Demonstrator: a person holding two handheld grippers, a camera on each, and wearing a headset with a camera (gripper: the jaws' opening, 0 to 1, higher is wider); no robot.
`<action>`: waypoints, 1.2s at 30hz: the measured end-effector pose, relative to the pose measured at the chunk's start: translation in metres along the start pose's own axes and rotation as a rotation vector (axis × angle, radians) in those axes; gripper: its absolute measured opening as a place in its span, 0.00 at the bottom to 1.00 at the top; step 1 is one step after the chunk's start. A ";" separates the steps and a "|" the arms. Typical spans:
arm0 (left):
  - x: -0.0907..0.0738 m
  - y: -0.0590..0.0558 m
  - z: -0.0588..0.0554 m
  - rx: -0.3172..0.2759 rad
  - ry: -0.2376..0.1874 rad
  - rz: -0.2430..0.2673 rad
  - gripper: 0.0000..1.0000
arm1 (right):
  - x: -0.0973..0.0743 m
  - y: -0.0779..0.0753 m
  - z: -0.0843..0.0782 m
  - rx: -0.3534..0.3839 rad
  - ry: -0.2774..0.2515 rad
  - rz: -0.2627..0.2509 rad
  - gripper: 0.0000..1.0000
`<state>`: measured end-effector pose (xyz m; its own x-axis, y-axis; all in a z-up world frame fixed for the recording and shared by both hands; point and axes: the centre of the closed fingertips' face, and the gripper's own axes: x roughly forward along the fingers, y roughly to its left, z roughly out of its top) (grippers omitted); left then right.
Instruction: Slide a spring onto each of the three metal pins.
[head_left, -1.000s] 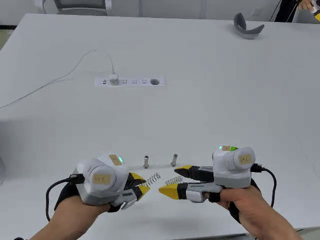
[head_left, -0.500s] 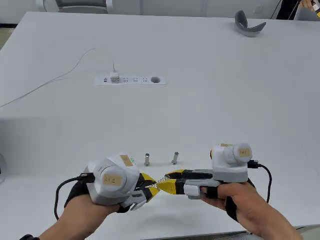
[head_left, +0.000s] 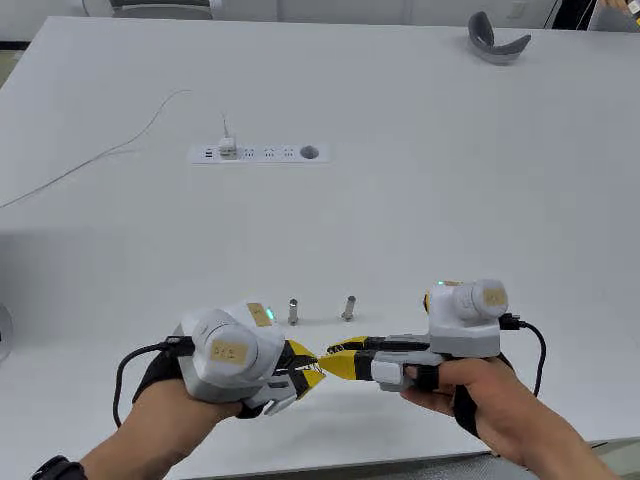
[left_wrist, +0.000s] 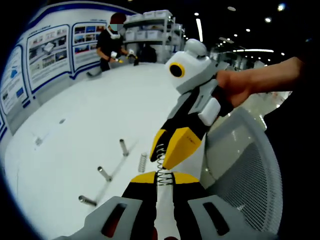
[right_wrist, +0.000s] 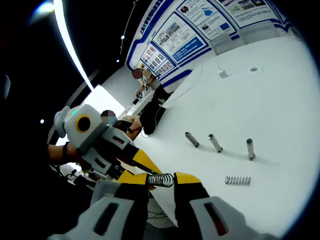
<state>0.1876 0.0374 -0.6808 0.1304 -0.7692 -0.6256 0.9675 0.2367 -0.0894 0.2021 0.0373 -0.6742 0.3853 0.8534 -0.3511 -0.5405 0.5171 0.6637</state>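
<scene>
My left gripper (left_wrist: 161, 178) and right gripper (right_wrist: 161, 179) meet tip to tip low over the front of the white table (head_left: 430, 200), and both are clamped on one spring (left_wrist: 159, 156). In the left gripper view the coil's near end is pinched between my own yellow tips, and the coil runs straight ahead into the right gripper's yellow tips. In the right gripper view it sits between that gripper's two tips, with the left gripper's yellow jaw reaching it from the left. From the head view I see the two pairs of tips all but touching, with a short bit of coil between them. Just beyond them the middle pin (head_left: 293, 311) and the right pin (head_left: 348, 307) stand upright on the table, side by side and apart. The right gripper view also gives me the left pin (right_wrist: 191, 139) at the far end of the row. Its shaft looks ribbed, like a coil around it, though I cannot be sure at this size. A loose spring (right_wrist: 237, 180) lies flat on the table near the right pin, not touching it. Farther back lies a white power strip (head_left: 260, 153) with a cable.
</scene>
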 end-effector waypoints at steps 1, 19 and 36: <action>0.000 0.000 0.000 0.003 -0.001 -0.001 0.11 | -0.001 0.001 0.001 -0.003 -0.002 0.002 0.20; -0.003 -0.001 0.009 0.018 -0.029 -0.028 0.10 | -0.003 0.018 0.008 -0.130 0.098 0.053 0.13; -0.007 -0.006 0.033 0.044 -0.105 -0.112 0.10 | -0.012 0.031 0.017 -0.489 0.394 0.089 0.13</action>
<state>0.1883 0.0217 -0.6499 0.0409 -0.8474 -0.5293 0.9855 0.1216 -0.1185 0.1937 0.0415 -0.6381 0.0688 0.8066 -0.5871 -0.8727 0.3338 0.3563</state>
